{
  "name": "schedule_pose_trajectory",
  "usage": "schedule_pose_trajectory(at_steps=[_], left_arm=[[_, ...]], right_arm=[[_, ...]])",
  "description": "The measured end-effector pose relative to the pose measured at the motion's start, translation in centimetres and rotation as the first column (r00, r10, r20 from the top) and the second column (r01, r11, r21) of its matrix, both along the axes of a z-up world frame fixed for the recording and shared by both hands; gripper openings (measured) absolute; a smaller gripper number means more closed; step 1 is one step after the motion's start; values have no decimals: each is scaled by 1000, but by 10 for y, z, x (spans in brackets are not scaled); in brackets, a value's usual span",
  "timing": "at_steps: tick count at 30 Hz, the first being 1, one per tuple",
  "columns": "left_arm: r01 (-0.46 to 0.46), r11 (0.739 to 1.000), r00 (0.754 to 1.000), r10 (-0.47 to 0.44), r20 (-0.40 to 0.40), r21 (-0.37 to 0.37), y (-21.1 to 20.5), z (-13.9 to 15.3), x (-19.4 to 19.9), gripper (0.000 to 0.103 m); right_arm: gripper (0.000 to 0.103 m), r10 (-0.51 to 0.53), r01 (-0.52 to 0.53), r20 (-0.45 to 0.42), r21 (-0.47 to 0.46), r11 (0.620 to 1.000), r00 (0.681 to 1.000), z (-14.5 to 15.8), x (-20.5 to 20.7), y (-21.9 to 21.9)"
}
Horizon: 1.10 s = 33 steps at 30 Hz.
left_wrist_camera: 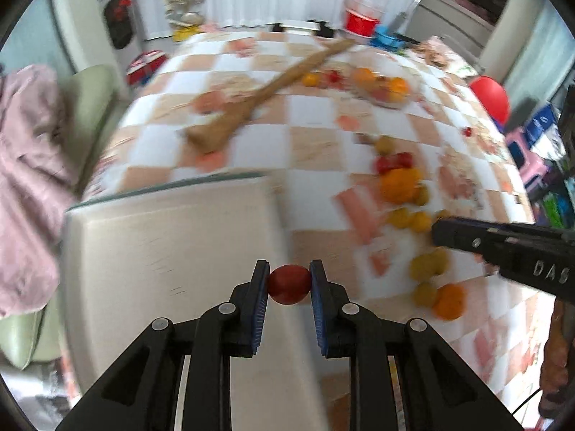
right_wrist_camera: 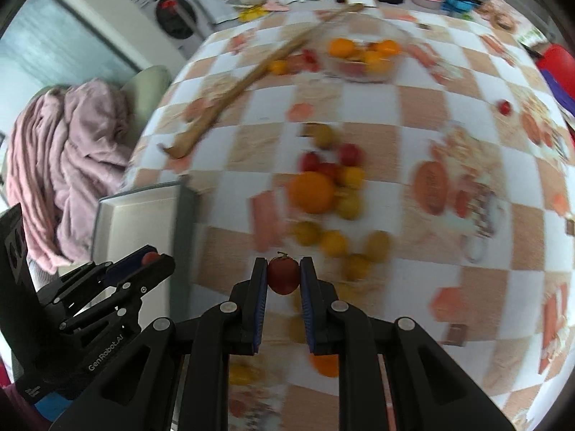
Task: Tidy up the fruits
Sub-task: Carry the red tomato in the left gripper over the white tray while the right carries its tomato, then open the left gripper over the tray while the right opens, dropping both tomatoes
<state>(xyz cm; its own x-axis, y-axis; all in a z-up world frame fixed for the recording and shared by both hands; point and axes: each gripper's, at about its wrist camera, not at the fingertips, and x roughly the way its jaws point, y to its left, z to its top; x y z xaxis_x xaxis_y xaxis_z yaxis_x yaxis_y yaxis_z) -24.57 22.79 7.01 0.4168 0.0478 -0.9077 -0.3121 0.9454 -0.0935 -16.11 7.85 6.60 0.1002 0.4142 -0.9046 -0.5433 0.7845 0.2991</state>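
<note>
My left gripper (left_wrist_camera: pixel 289 280) is shut on a small red tomato (left_wrist_camera: pixel 289 284), hanging over a pale rectangular tray (left_wrist_camera: pixel 161 251) at the table's near left corner. My right gripper (right_wrist_camera: pixel 283 274) is shut on another red tomato (right_wrist_camera: pixel 283 276) with a green stem, above the checked tablecloth. Loose fruit lies ahead: a big orange (right_wrist_camera: pixel 312 192), red tomatoes (right_wrist_camera: pixel 349 154) and several yellow ones (right_wrist_camera: pixel 333 243). A glass bowl (right_wrist_camera: pixel 359 58) with oranges stands further back. The right gripper (left_wrist_camera: pixel 503 248) shows at the right edge of the left wrist view, the left gripper (right_wrist_camera: pixel 143 264) at the lower left of the right wrist view.
A long wooden spoon (left_wrist_camera: pixel 273 89) lies diagonally across the table's far left. A lone red tomato (right_wrist_camera: pixel 505 107) sits at the right. A pink blanket (right_wrist_camera: pixel 68 151) drapes a green chair to the left. Red and blue containers (left_wrist_camera: pixel 363 21) stand at the far edge.
</note>
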Motion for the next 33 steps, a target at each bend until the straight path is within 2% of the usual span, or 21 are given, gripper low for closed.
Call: schedule_pose_trajectory(at_steps=[5,10,16,21,23,24,26,29,33], left_arm=[[-101,992,993,106,-60,70,45,-10,-34,24],[-153,983,980,165,-116,101,71,-28,-56,24],[-162,981,973,177,-147,108,78,-45,-67,24],[-135,981,977,156,-146,142,72,-47,-66,25],[-127,980,978,149,-148,151,71,-47,-66,26],[-124,980,977,148,-151,157,71,-47,-66,31],[-130,975,975,158,-154,178,72,-46,-67,84],[-128,972,980,154,-122,197,72,-40,-71,85],[-105,975,979,136,-151,198,71,-40,-69,85]], right_arm=[[20,72,-71,-28,31,997,997,-4,-17,51],[20,163,-162,-37,36,986,986,-14,-37,101],[20,219,-220,-50,-17,975,974,-38,-53,134],[22,250,-253,-53,-67,965,967,-52,-56,146],[26,258,-262,-59,-85,961,964,-57,-57,150],[29,260,-265,-64,-91,960,964,-59,-57,151],[49,264,-269,-71,-77,960,962,-59,-57,151],[72,266,-268,-49,-45,962,963,-49,-58,150],[79,222,-222,-20,12,975,975,-28,-53,135]])
